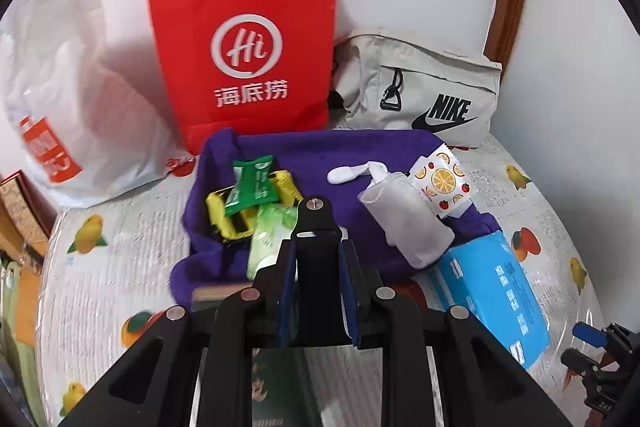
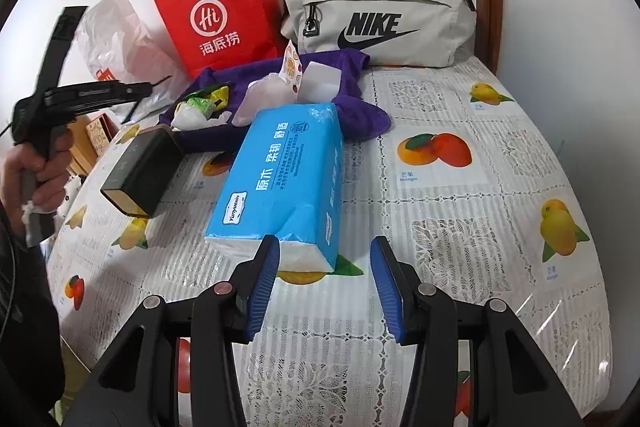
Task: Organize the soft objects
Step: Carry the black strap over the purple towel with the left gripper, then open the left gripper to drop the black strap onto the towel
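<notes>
A purple towel lies spread on the table. On it are green and yellow packets, a grey-white pouch and a fruit-print packet. My left gripper hovers over the towel's near edge, shut on a narrow black piece with a screw at its tip. A blue tissue pack lies lengthwise in front of my right gripper. That gripper is open and holds nothing, and the pack's near end is just beyond its left finger. A hand holds the left gripper at the far left.
A red paper bag, a grey Nike bag and a white plastic bag stand against the wall behind the towel. A dark box with a gold end sits below the left gripper. The fruit-print tablecloth is bare to the right.
</notes>
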The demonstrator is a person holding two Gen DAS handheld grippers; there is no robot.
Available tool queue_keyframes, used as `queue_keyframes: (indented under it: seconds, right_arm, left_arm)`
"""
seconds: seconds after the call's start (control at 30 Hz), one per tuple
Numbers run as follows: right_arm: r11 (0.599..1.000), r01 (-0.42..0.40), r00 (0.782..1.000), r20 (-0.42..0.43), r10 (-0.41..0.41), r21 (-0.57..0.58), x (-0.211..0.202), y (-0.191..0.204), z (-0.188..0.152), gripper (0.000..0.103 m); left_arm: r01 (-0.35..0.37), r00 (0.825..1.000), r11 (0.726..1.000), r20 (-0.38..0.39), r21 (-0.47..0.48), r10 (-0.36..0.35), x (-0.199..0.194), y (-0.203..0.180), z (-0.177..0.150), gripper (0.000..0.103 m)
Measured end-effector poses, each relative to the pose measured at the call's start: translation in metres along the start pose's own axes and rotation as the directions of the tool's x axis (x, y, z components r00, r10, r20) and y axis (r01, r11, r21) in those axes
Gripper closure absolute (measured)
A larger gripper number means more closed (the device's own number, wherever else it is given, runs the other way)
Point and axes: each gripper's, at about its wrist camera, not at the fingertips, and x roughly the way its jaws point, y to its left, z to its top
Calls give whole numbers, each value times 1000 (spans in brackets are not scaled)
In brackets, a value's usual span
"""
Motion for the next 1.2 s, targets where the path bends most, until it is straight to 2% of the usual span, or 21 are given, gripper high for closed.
queue_keyframes:
  seconds: [0.17, 0.5, 1.2]
  right_arm:
    - [1000, -15, 1000, 5, 15, 21, 0, -2, 1, 56]
    - [999, 15, 1000, -18, -14, 32, 10, -9, 5, 56]
    - [999, 21, 999, -46, -20, 34, 23, -16, 9, 56]
  left_arm:
    - [20, 1000, 1000, -16, 10, -20, 28, -6, 13, 82]
    - [43, 995, 999, -90, 10, -42, 83, -16, 27, 82]
    - [15, 990, 1000, -139, 8, -14, 109, -15, 38, 80]
